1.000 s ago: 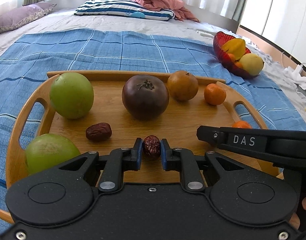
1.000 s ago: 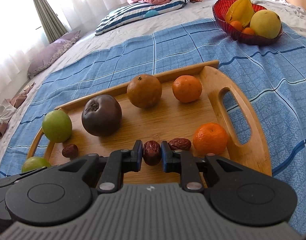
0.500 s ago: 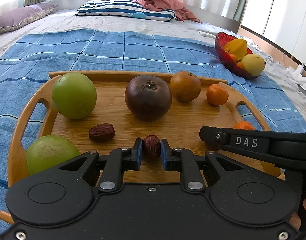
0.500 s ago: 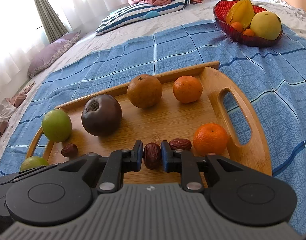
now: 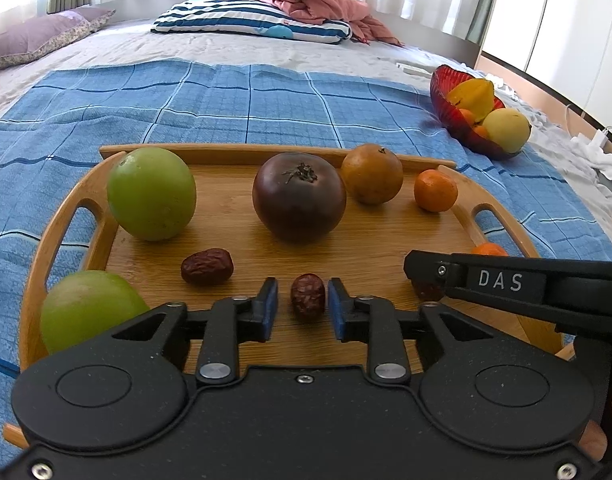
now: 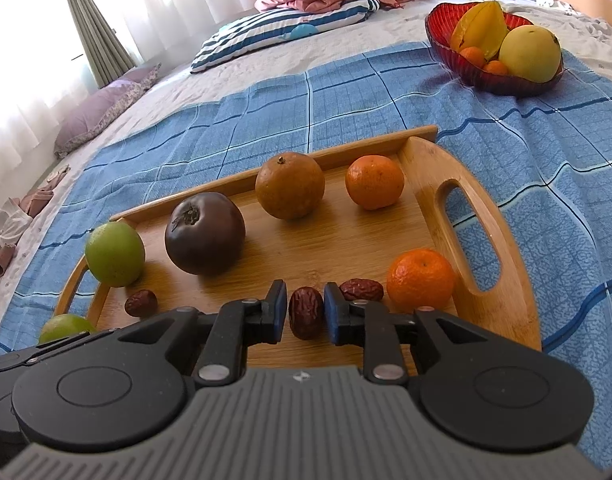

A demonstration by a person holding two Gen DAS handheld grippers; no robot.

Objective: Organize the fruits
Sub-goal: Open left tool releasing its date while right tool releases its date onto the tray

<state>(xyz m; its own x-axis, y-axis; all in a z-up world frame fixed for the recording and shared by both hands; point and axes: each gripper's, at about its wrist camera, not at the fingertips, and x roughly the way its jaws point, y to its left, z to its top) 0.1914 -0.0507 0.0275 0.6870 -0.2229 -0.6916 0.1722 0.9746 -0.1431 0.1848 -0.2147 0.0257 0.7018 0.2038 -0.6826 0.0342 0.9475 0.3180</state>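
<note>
Both grippers' jaws, pinching dates a sec ago, are opening: left gripper point(image 5: 302, 314) & right gripper point(image 6: 305, 312) each free a date point(image 5: 308, 297) onto wooden tray point(image 5: 386, 252), w/ small fruit nearest, big fruit farther back.

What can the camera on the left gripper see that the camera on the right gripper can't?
Only the left wrist view shows the right gripper's black finger marked DAS from the side, and white clothes past the bowl.

Only the right wrist view shows the date lying between the right gripper's opening pads, another date beside it, and the whole near orange.

Both show the wooden tray, the dark tomato, the green fruits and the red bowl.
</note>
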